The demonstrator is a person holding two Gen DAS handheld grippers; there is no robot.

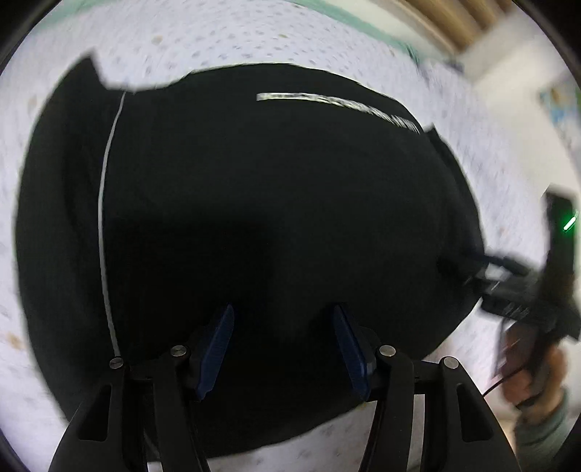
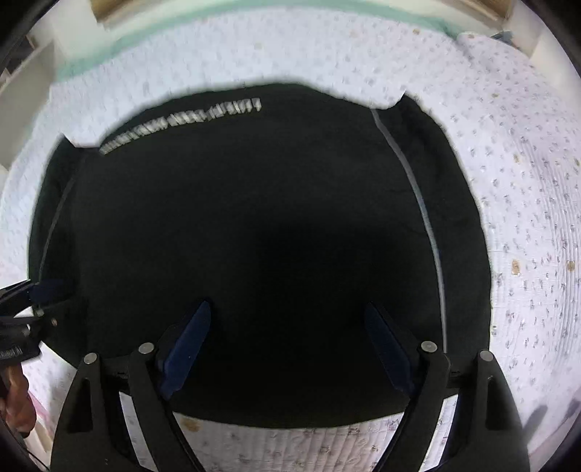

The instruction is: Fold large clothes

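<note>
Left wrist view: a white quilted bed cover with small grey sprigs (image 1: 254, 36) filling the ground, edged far off by a pale green band (image 1: 363, 29). Beyond that, wooden slats (image 1: 443, 21) at the upper right and a white wall (image 1: 515, 83) carrying a blurred bluish picture (image 1: 559, 109). Spread flat on the cover, a large black garment with a thin white stripe and a line of white lettering (image 1: 254, 203), taking up most of the frame. Left gripper (image 1: 283, 348) above its near part, blue pads (image 1: 218, 348) spread apart with nothing pinched. At the right edge, motion-blurred, the right gripper (image 1: 508, 287) near the garment's side, with a green light on its body, a hand (image 1: 537, 381) and a grey-green sleeve (image 1: 544, 432). Lettering too smeared to read.

Right wrist view: same sprigged cover (image 2: 508, 181), with a raised bunched part at the upper right; green band (image 2: 254, 7) along the top, pale shelving (image 2: 29, 83) at the upper left. Black garment (image 2: 254, 218) flat across the middle, stripe on the right, lettering at the upper left, unreadable. Right gripper (image 2: 287, 348) over the near hem, pads (image 2: 189, 348) spread wide, gripping nothing. Left gripper (image 2: 32, 301) cut off at the left edge by the garment's side, its jaws hard to make out; part of a hand (image 2: 18, 395) below it.
</note>
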